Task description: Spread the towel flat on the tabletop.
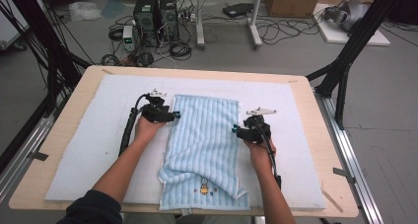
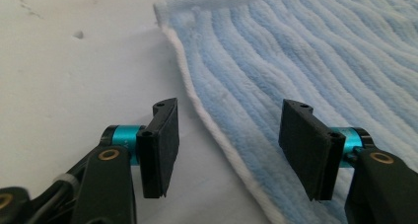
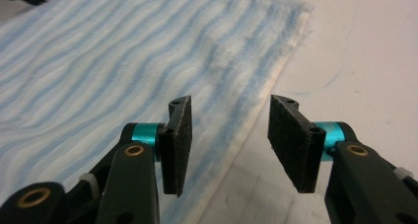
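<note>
A blue striped towel (image 1: pixel 204 145) lies lengthwise on the white pad (image 1: pixel 88 150) covering the tabletop (image 1: pixel 59 135), its near end rumpled and folded back. To take it cleanly, each side's white hem should probably sit squarely between the fingers before closing. The left gripper (image 2: pixel 226 145) and right gripper (image 3: pixel 229 140) straddle opposite long edges, wide open, holding nothing, hands low and angled inward.
</note>
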`<move>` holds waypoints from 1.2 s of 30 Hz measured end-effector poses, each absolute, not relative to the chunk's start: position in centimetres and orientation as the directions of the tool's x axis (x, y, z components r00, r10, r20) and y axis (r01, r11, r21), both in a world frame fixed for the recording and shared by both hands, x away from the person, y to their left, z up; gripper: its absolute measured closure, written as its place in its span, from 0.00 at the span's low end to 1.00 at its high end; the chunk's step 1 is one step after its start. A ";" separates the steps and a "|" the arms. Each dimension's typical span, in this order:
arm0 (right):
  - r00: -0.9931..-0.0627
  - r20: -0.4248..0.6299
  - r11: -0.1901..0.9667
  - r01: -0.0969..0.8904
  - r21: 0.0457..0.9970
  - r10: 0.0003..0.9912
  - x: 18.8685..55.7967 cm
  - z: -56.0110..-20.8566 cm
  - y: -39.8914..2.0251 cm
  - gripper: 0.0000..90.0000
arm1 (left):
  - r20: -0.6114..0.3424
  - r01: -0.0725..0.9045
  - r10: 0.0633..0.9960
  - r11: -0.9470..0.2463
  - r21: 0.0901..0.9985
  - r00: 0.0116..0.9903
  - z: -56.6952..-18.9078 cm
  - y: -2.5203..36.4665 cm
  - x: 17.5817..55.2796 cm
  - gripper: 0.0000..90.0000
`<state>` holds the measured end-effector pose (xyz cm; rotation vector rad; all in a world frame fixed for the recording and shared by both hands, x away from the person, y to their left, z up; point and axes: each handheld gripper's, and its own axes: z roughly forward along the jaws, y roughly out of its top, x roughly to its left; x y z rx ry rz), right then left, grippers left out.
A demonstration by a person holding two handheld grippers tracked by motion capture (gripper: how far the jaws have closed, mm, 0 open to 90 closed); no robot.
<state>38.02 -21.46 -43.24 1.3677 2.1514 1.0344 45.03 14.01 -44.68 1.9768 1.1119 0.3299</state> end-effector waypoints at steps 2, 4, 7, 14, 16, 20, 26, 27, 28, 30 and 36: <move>-0.447 0.071 0.254 0.624 0.739 0.892 38.8 -43.6 -21.2 0.61 | -0.147 0.583 0.791 -0.298 0.756 0.594 -44.6 13.4 44.7 0.49; -0.462 0.077 0.266 0.631 0.729 0.883 39.4 -44.2 -20.9 0.71 | -0.112 0.567 0.779 -0.341 0.750 0.617 -44.5 12.8 44.4 0.55; -0.455 0.072 0.266 0.634 0.726 0.888 40.0 -44.5 -20.8 0.84 | -0.109 0.574 0.787 -0.340 0.745 0.608 -44.4 13.1 44.4 0.79; -0.457 0.005 0.319 0.629 0.709 0.890 42.2 -44.1 -19.8 0.96 | -0.096 0.571 0.847 -0.265 0.777 0.524 -44.5 13.5 45.3 0.96; -0.433 -0.005 0.308 0.633 0.710 0.901 42.9 -44.1 -19.3 0.96 | -0.147 0.574 0.875 -0.167 0.802 0.460 -44.7 14.1 45.9 0.96; -0.389 -0.094 0.331 0.604 0.725 0.917 43.7 -44.4 -17.8 0.94 | -0.121 0.578 0.896 -0.167 0.799 0.426 -45.0 14.5 46.0 0.62; -0.392 0.032 0.236 0.615 0.752 0.919 43.5 -44.2 -18.8 0.79 | -0.173 0.585 0.852 -0.179 0.791 0.495 -44.7 15.8 44.4 0.51; -0.395 0.046 0.223 0.609 0.761 0.918 43.3 -44.0 -19.0 0.79 | -0.170 0.578 0.847 -0.184 0.795 0.504 -44.8 16.0 43.9 0.52; -0.401 0.062 0.212 0.603 0.769 0.914 43.0 -43.7 -19.3 0.78 | -0.170 0.580 0.839 -0.198 0.790 0.518 -45.0 16.2 43.5 0.52; -0.424 0.079 0.211 0.594 0.776 0.902 42.5 -43.2 -19.6 0.75 | -0.177 0.570 0.827 -0.198 0.798 0.534 -45.1 16.4 42.7 0.52; -0.494 0.061 0.269 0.569 0.777 0.868 40.3 -42.4 -20.3 0.68 | -0.206 0.565 0.794 -0.198 0.801 0.572 -44.7 16.3 40.4 0.52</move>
